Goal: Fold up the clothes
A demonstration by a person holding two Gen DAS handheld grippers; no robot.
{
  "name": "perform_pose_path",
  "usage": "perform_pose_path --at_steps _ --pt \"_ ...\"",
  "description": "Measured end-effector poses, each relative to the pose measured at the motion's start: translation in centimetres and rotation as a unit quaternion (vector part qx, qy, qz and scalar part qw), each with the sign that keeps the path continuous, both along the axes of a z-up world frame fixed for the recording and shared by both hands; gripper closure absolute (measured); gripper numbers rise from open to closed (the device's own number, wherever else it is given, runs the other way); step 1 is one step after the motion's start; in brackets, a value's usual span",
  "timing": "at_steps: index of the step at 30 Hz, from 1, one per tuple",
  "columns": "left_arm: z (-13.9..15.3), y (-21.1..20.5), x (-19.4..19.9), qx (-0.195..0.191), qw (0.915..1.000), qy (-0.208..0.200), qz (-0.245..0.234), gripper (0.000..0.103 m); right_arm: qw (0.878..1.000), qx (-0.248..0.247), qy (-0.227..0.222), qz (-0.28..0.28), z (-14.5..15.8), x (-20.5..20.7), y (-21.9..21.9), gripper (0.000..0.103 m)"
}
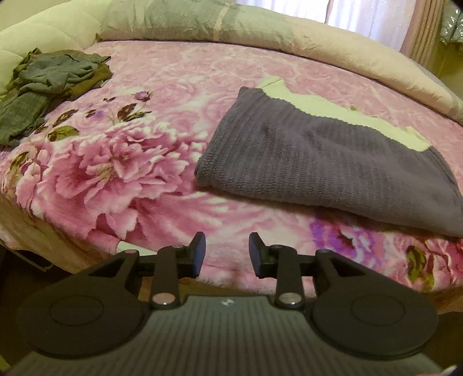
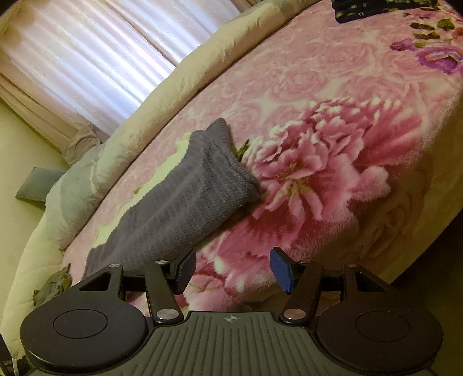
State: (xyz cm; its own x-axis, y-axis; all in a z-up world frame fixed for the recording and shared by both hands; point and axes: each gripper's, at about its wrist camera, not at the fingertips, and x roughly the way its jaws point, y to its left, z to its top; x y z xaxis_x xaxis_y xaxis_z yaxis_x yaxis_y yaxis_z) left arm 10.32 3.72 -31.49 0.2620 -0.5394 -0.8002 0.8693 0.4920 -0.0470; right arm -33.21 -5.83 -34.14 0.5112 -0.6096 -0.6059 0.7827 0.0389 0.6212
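A folded grey knit garment (image 1: 327, 162) with a pale cream part along its far edge lies on the pink floral blanket (image 1: 139, 162). My left gripper (image 1: 227, 254) hovers open near the bed's front edge, short of the garment, with nothing between its fingers. In the right wrist view the same grey garment (image 2: 176, 202) lies ahead and to the left. My right gripper (image 2: 233, 267) is open and empty just beside the garment's near end. A crumpled pile of grey and olive clothes (image 1: 49, 84) sits at the far left of the bed.
A rolled beige and grey quilt (image 1: 260, 31) runs along the bed's far side under pale curtains (image 2: 95, 57). A dark patterned cloth (image 2: 364, 8) lies at the far end of the bed. The bed's edge (image 2: 428, 208) drops off at the right.
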Motion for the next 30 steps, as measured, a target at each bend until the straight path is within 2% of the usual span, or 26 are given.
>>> perform_pose_path --at_steps 5,10,14,17,20,21,23,24,28,30 --pt "0.0 -0.2 0.2 -0.004 1.0000 0.002 -0.003 0.074 1.000 -0.004 -0.001 0.000 0.4 0.3 -0.6 0.043" --pt "-0.2 -0.6 0.9 -0.018 0.9996 0.022 -0.010 0.074 1.000 0.004 -0.015 -0.004 0.1 0.9 -2.4 0.043" --pt "-0.3 -1.2 1.9 -0.031 0.9987 0.039 -0.011 0.074 0.996 0.044 -0.069 -0.047 -1.8 0.9 -5.0 0.043" --pt "-0.2 -1.6 2.9 -0.040 0.9979 0.051 -0.008 0.074 0.985 0.079 -0.129 -0.084 -3.7 0.6 -7.0 0.043" --pt "-0.1 -2.1 3.8 -0.048 0.9974 0.054 -0.005 0.074 0.975 0.090 -0.170 -0.112 -5.2 0.7 -8.5 0.043" --pt "-0.1 -2.4 4.1 -0.049 0.9973 0.054 -0.004 0.074 0.976 0.083 -0.170 -0.111 -5.3 0.8 -9.1 0.043" --pt "-0.1 -2.8 4.6 -0.054 0.9967 0.060 -0.001 0.074 0.979 0.066 -0.164 -0.105 -5.2 0.8 -10.3 0.072" --pt "0.0 -2.9 4.9 -0.057 0.9962 0.066 0.000 0.074 0.980 0.057 -0.161 -0.103 -5.2 0.9 -10.9 0.083" --pt "0.6 -3.4 6.2 -0.077 0.9928 0.091 0.004 0.074 0.984 0.023 -0.150 -0.092 -5.1 1.0 -13.4 0.089" --pt "0.9 -3.9 6.6 -0.085 0.9915 0.099 0.000 0.074 0.990 -0.016 -0.123 -0.067 -3.7 0.8 -16.7 0.089"
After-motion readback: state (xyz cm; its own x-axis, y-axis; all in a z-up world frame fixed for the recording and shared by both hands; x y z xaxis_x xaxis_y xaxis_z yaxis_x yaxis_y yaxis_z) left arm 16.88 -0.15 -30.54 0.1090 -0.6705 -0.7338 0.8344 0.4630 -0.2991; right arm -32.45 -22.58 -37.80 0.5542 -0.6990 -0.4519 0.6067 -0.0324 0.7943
